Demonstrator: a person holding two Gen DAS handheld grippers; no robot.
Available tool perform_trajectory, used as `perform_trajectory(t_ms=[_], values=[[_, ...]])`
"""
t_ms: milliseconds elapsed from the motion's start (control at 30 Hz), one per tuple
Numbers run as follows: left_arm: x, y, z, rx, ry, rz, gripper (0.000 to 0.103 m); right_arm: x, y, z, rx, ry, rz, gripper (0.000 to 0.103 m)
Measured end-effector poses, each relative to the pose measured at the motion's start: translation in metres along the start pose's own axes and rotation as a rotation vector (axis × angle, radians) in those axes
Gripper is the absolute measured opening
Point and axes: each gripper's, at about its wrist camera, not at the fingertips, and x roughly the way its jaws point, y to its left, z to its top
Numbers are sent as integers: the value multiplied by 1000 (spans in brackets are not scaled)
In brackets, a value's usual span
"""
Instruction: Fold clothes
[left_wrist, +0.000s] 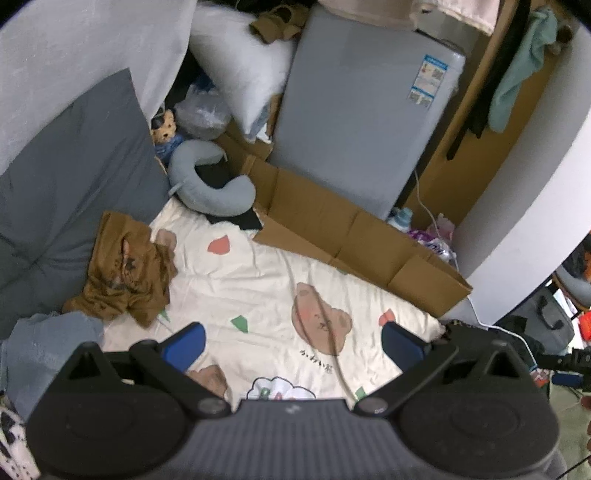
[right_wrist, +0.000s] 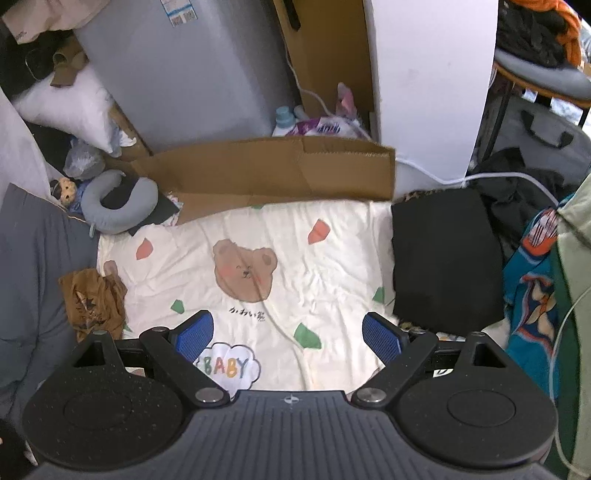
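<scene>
The crumpled brown printed garment (left_wrist: 125, 266) lies forward-left of the left gripper (left_wrist: 291, 345) (the nearer one). Both it and the right gripper (right_wrist: 288, 334) hang spread and empty.

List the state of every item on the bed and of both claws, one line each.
left claw: open, empty, above the sheet.
right claw: open, empty, above the sheet.
brown garment: crumpled, unfolded, at the sheet's left edge.
black garment: folded flat, at the sheet's right edge.
bear-print sheet: spread out, lightly wrinkled.
cardboard: flattened, standing along the far edge.
neck pillow: lying at the far left corner.
</scene>
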Motion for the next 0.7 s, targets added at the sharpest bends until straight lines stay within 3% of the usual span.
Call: perform_trajectory(t_ms=[200, 700], values=[[17, -6, -10, 2, 38, 23, 102, 21, 0, -15, 16, 65, 40, 92], [44, -33, -33, 34, 115, 63, 102, 44, 5, -33, -95, 109, -33, 92]])
